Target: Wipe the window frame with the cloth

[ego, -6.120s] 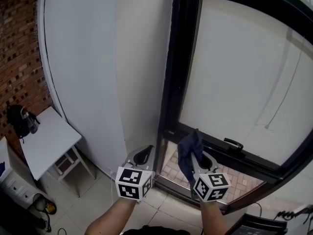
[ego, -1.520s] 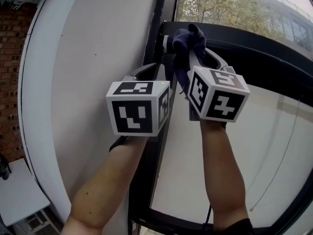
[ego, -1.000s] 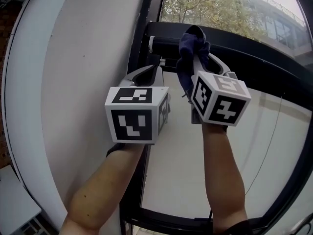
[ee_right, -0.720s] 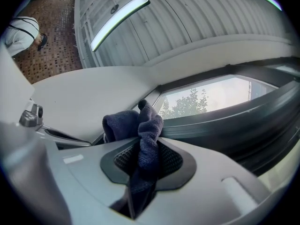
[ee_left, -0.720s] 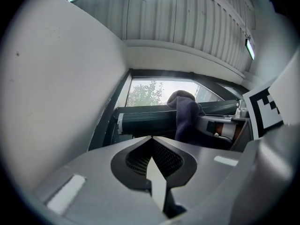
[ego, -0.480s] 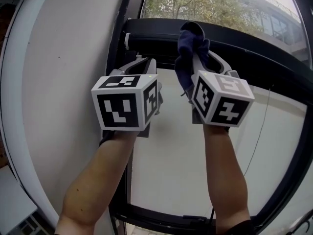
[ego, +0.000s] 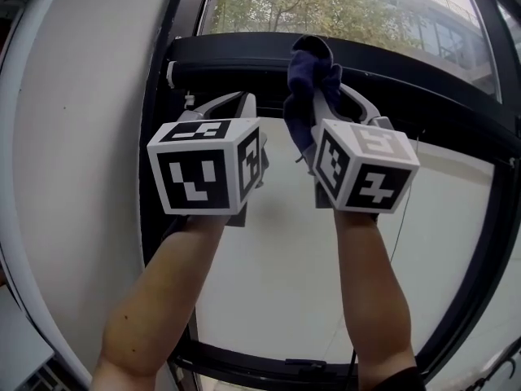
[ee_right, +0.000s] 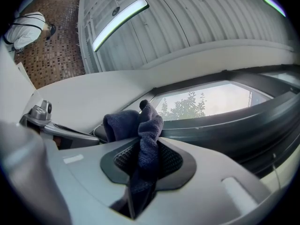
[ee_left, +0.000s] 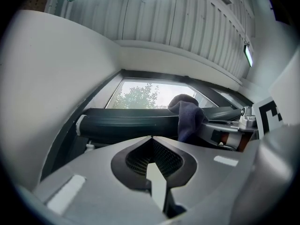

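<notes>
Cloth (ego: 308,70) first: was pinched in the closed jaws of the right gripper (ego: 323,78), bunched above the fingertips and trailed down between them. Sat at the black horizontal bar of the window frame (ego: 236,55), near its upper edge; could not confirm contact. Showed the left gripper (ego: 221,103) just beside, jaws together on nothing, tips just under the same bar. Had the frame's vertical post (ego: 159,186) and white wall (ego: 73,137) close on the left, open bar running on to the right, frosted pane (ego: 277,283) below, trees (ego: 269,6) behind the glass above.
</notes>
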`<act>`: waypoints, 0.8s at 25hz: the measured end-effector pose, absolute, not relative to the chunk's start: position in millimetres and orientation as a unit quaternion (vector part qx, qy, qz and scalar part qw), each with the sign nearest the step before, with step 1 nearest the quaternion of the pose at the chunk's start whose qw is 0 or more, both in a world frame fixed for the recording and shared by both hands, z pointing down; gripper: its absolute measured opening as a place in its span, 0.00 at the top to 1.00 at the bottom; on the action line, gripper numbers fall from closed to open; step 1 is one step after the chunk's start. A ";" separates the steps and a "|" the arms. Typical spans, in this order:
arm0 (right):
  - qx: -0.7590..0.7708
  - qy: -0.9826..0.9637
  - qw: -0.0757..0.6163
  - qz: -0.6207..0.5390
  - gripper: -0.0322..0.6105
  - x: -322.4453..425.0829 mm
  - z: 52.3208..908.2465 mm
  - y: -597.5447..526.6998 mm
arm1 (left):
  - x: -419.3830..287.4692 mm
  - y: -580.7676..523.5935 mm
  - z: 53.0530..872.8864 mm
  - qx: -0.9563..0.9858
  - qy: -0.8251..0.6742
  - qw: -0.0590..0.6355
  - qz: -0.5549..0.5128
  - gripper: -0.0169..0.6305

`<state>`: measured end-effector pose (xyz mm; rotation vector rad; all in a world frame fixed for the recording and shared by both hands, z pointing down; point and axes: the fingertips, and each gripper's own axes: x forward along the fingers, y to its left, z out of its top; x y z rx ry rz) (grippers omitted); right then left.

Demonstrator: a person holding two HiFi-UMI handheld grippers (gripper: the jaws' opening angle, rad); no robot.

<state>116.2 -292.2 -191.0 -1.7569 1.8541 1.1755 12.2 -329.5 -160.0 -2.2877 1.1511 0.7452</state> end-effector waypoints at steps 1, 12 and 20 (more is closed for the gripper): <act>-0.617 0.650 0.164 0.412 0.82 119.5 -191.4 -290.3 | 17.6 -328.5 -160.2 -0.835 0.417 0.235 0.270 0.99; -0.632 0.635 0.174 0.408 0.82 172.1 -194.7 -260.9 | 68.0 -299.2 -166.5 -0.846 0.388 0.244 0.274 0.99; -0.650 0.621 0.179 0.399 0.82 219.6 -194.8 -236.8 | 110.1 -282.0 -164.6 -0.856 0.369 0.245 0.266 0.99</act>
